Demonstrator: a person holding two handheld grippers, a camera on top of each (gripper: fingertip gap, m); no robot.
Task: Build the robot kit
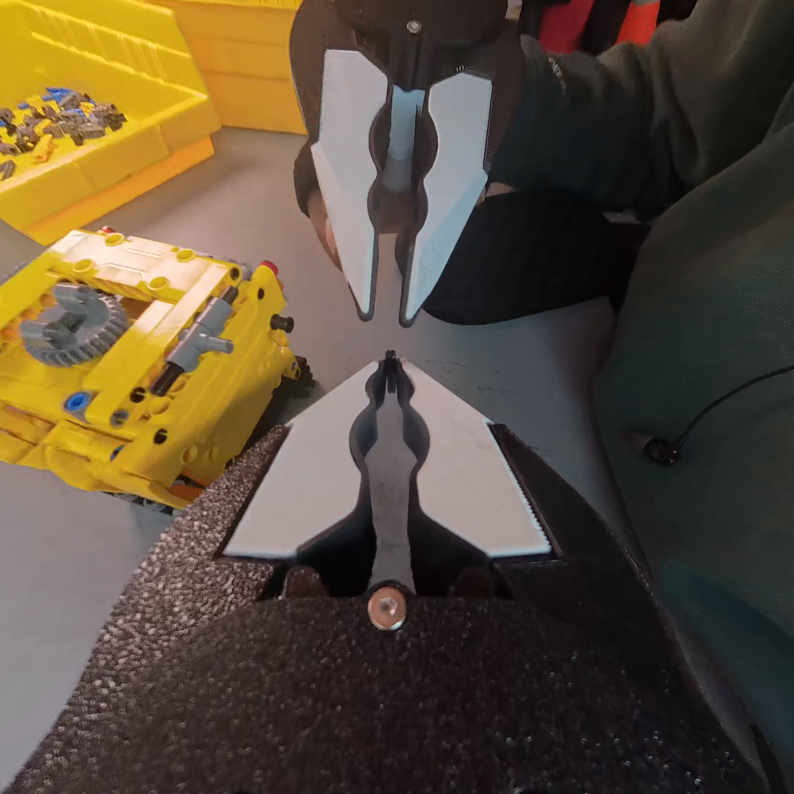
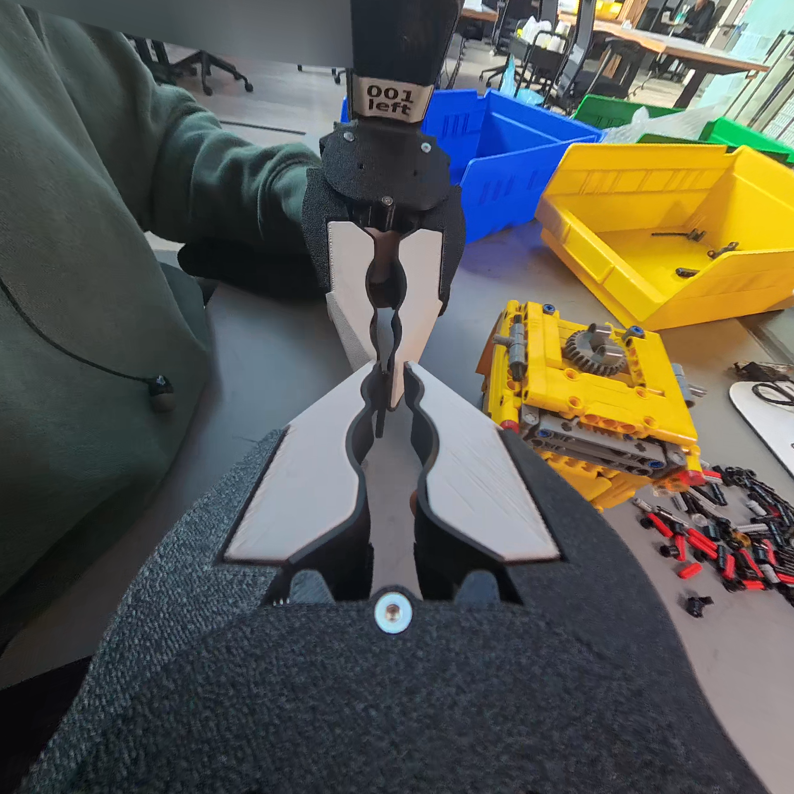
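Small black plastic pin [image 1: 390, 368] sits pinched at the fingertips of the left gripper [image 1: 390, 363], jaws closed tight on it, held above the grey tabletop [image 1: 494, 386]. Right gripper [image 2: 393, 370] faces it tip to tip w/ jaws slightly apart, nothing between them, the pin's thin black stem [image 2: 380, 412] showing just past its tips. Beside both: yellow brick-built block w/ grey bevel gear [image 1: 142, 365], yellow plastic bin of small parts [image 1: 129, 129] behind, loose red & black pins [image 2: 709, 528] near the block.

Left gripper [image 2: 383, 378] pinching black pin [image 2: 380, 419].
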